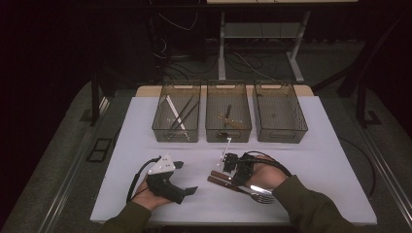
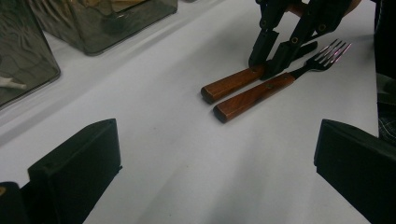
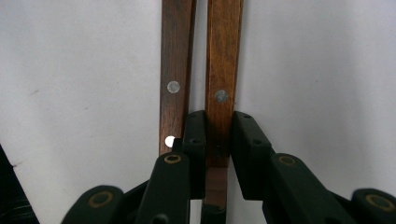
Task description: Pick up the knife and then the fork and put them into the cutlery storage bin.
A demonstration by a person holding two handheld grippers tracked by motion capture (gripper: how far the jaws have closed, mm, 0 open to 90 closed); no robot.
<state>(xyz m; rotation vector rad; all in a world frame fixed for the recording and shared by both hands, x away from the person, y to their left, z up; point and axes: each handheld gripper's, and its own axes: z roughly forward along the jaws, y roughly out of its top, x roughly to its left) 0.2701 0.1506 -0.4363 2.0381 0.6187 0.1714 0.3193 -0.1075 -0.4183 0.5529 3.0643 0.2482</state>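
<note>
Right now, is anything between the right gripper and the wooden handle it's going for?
Nothing visible: the right gripper already straddles one wooden handle. The fork lies close alongside, its handle just outside one jaw, so it could get nudged.

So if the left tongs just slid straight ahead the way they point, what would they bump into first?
Probably the two wooden handles lying side by side on the table, the fork's being nearer. Bare tabletop lies before them, though depth is hard to judge.
</note>
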